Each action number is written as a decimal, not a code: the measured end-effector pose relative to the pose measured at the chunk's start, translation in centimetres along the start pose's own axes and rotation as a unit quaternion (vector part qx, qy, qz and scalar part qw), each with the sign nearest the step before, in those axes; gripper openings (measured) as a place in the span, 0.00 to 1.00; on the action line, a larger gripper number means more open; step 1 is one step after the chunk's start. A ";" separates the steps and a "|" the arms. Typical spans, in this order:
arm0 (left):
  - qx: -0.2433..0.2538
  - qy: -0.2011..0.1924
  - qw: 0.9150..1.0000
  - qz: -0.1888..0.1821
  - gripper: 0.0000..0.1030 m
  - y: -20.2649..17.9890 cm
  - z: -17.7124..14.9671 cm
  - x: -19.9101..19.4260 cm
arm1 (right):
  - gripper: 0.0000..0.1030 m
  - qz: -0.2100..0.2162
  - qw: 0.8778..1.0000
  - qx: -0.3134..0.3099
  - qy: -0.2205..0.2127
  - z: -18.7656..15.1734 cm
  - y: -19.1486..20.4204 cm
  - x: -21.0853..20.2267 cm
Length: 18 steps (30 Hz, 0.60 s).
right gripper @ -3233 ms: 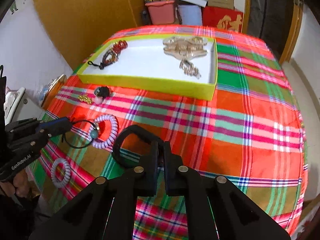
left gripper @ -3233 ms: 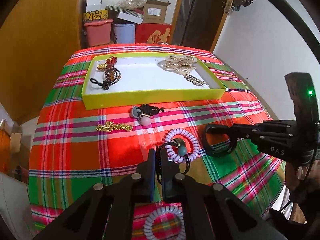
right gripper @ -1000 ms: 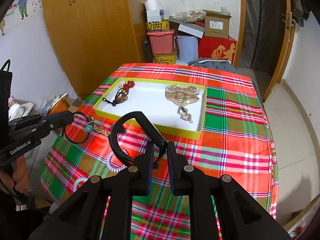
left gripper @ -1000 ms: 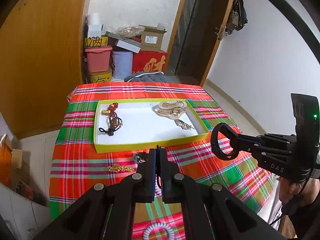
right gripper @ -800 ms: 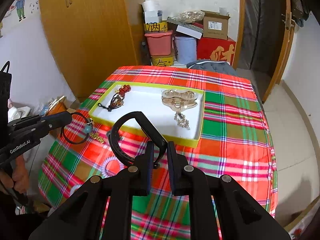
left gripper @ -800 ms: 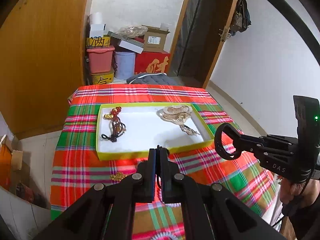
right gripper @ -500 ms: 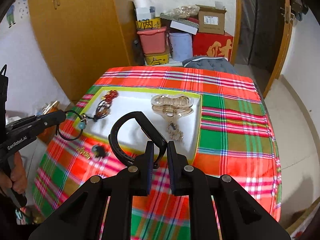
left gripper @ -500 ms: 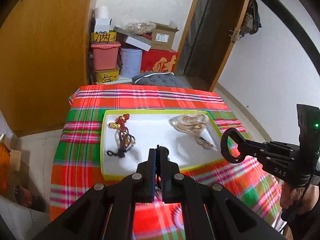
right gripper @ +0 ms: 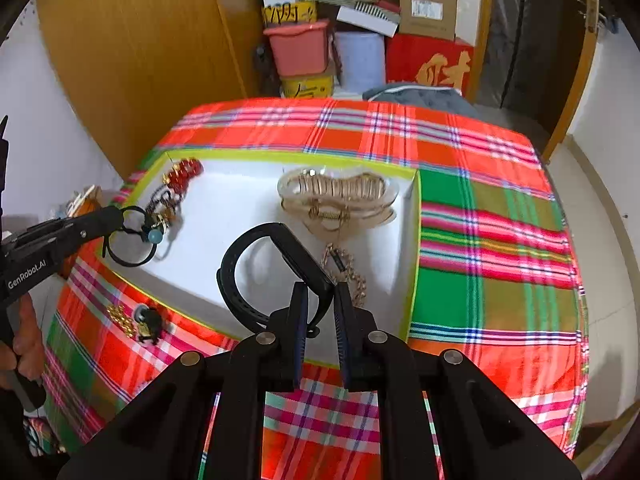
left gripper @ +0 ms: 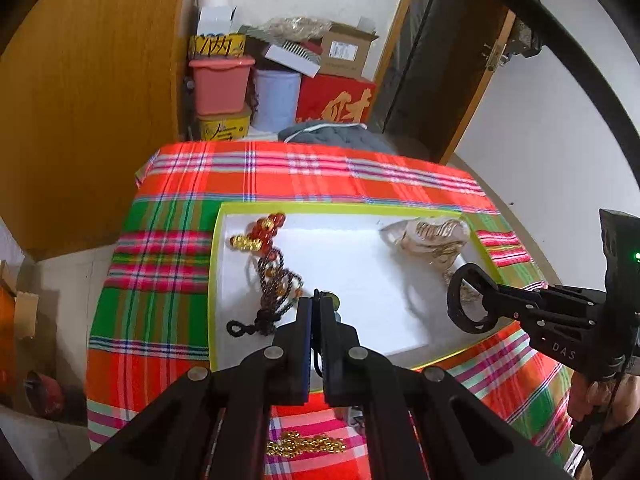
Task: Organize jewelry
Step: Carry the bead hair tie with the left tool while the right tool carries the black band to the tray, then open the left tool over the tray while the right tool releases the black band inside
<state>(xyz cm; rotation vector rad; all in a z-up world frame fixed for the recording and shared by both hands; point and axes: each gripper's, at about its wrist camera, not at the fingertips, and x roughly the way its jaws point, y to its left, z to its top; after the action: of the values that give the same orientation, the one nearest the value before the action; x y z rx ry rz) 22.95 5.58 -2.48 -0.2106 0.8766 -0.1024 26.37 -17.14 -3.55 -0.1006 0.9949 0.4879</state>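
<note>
Here both tools hang over the yellow-rimmed tray [right gripper: 416,240] on the plaid tablecloth [right gripper: 492,216]. The left gripper [left gripper: 317,312] is pinched nearly closed on a thin black hair tie [right gripper: 126,254] with a teal bead, near the beaded bracelets [left gripper: 276,280]. The right gripper [right gripper: 320,300], its jaws slightly parted, clamps a black wristband [right gripper: 248,252] beside the gold hair clip [right gripper: 340,196]. A gold chain [left gripper: 304,446] lies outside the tray.

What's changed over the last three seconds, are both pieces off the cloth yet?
Yes. Both grippers lifted their pieces and carried them forward over the tray: left gripper with the hair tie, right gripper with the black band. Neither is released. Tray contents unchanged.
</note>
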 end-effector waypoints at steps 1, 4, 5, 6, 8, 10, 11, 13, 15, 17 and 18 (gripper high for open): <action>-0.001 0.003 1.000 0.001 0.03 0.2 -0.1 0.3 | 0.13 -0.001 1.000 -0.001 0.004 -0.1 0.0 0.3; -0.003 0.011 1.000 0.003 0.03 0.4 -0.5 1.0 | 0.13 -0.003 1.000 -0.003 0.015 -0.4 0.1 0.9; -0.003 0.012 1.000 0.004 0.03 0.5 -0.7 1.1 | 0.13 -0.003 1.000 -0.003 0.017 -0.4 0.1 1.0; -0.004 0.014 1.000 0.004 0.03 0.6 -0.8 1.3 | 0.13 -0.004 1.000 -0.003 0.018 -0.4 0.1 1.1; -0.005 0.018 1.000 0.005 0.03 0.6 -1.0 1.5 | 0.13 -0.005 1.000 0.000 0.020 -0.5 -0.1 1.2; -0.005 0.022 1.000 0.007 0.03 0.7 -1.1 1.8 | 0.13 -0.006 1.000 0.003 0.025 -0.6 -0.2 1.4; -0.005 0.024 1.000 0.010 0.03 0.7 -1.2 1.9 | 0.14 -0.007 1.000 0.005 0.027 -0.6 -0.3 1.5; -0.003 0.029 0.999 0.014 0.04 0.7 -1.3 2.0 | 0.14 -0.008 1.000 0.008 0.028 -0.6 -0.3 1.6; -0.003 0.033 0.999 0.016 0.04 0.7 -1.4 2.1 | 0.15 -0.007 1.000 0.010 0.028 -0.7 -0.4 1.5; -0.004 0.040 0.999 0.017 0.04 0.7 -1.4 2.2 | 0.21 -0.009 1.000 0.009 0.027 -0.7 -0.4 1.5; -0.004 0.042 0.999 0.018 0.04 0.7 -1.4 2.2 | 0.25 -0.011 1.000 0.009 0.024 -0.8 -0.3 1.3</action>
<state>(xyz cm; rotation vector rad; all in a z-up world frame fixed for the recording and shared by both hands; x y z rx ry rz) 23.31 5.67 -5.19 -0.1990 0.9649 -0.0746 26.47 -17.24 -5.13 -0.1075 1.0436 0.4593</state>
